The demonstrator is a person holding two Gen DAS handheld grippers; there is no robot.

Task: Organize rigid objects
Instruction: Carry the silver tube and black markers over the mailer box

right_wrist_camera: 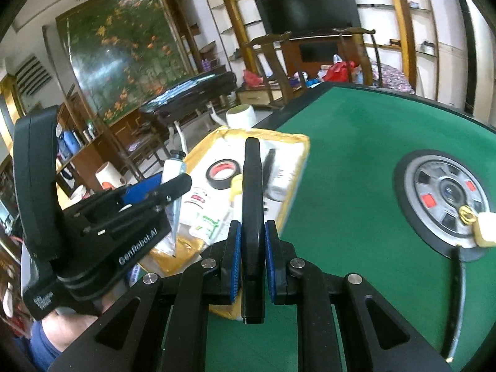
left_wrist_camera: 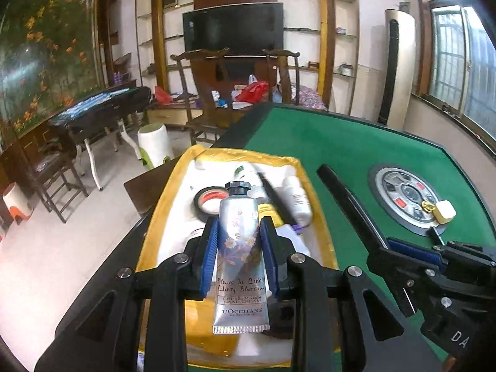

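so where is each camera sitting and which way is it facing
Left wrist: sits on the left gripper, looking along its fingers over the yellow-rimmed tray toward the TV wall; it is shut on a hand cream tube, and the right gripper shows at lower right.
Right wrist: sits on the right gripper, shut on a black pen-like tool, facing the same way; the left gripper shows at left.
Shared: tray, black tape roll, green table, its round centre panel.

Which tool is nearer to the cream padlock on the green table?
Right. The right tool, gripping a black bar, is beside the padlock; the left tool, holding the hand cream tube, is over the yellow tray, farther away.
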